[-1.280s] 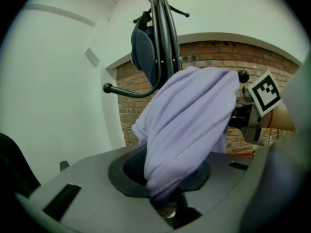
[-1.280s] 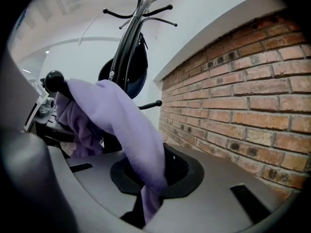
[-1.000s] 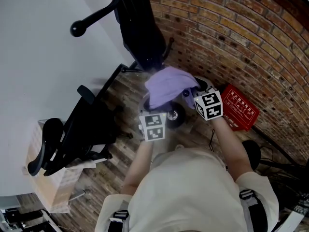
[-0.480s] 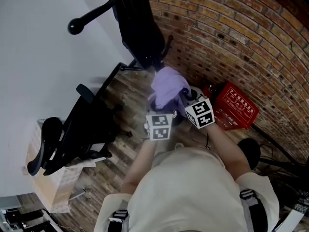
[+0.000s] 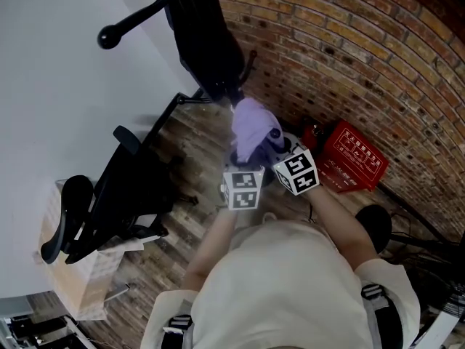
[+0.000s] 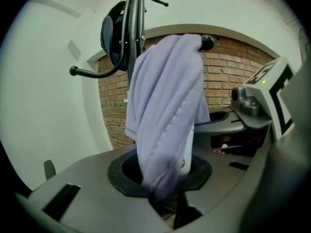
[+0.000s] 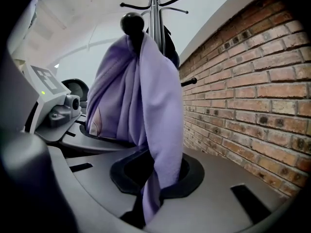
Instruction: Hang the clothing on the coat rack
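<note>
A lilac garment [image 5: 253, 126] hangs bunched in front of the black coat rack [image 5: 207, 42], which carries a dark coat. In both gripper views its top drapes over a ball-tipped hook [image 7: 132, 22] of the rack [image 6: 130, 28]. My left gripper [image 5: 245, 162] is shut on a lower fold of the garment [image 6: 163, 120], which runs down into the jaw gap [image 6: 167, 198]. My right gripper [image 5: 275, 150] is shut on another hanging fold [image 7: 155, 130] that passes between its jaws [image 7: 146, 203]. The two grippers sit close together just below the cloth.
A brick wall [image 5: 349, 57] runs along the right, with a red crate [image 5: 354, 162] at its foot. A black office chair [image 5: 120, 195] stands at the left beside a light box [image 5: 76, 278]. A long rack arm with a ball end [image 5: 109, 37] juts left over the white wall.
Both grippers have moved closer to the rack and closer together. The garment, spread wider a second ago, now hangs as a narrow bunch.
</note>
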Tool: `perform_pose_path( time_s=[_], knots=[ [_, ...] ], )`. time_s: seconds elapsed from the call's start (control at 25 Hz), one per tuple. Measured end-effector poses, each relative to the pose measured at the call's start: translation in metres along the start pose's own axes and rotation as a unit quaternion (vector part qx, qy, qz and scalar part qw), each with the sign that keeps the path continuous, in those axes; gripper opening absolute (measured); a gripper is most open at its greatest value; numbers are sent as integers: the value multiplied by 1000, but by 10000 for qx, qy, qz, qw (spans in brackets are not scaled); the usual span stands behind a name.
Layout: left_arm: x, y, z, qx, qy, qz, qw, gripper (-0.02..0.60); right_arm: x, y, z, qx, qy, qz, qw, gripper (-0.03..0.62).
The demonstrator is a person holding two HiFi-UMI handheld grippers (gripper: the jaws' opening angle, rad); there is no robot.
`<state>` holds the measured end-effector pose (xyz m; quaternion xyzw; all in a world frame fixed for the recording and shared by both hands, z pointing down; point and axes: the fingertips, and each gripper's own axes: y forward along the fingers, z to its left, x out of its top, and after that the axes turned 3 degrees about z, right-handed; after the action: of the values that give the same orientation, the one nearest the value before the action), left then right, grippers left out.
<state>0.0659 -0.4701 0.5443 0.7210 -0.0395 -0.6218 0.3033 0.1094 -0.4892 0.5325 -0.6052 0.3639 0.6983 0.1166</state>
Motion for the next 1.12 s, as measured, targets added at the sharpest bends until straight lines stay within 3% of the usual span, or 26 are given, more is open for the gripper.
perform_pose_path(
  time_s=[0.44,0.76,0.92,1.12],
  knots=[
    [-1,-4,0,-24,5,64,10000,107,0,-5,-4,-77,127,65,9999,28],
    [2,-25,2,-362,-366,-140,9986,277,5,-23,-10,-234,419,-19,9988,151],
    [-1,-39,6,-382,-442,-221,9980,296,6,-41,-13,-438,612,-120,9971,189],
    [-4,-63,10,-438,-522,-284,9973,299,11,-63,-7,-696,728,-214,9947,192]
  ],
)
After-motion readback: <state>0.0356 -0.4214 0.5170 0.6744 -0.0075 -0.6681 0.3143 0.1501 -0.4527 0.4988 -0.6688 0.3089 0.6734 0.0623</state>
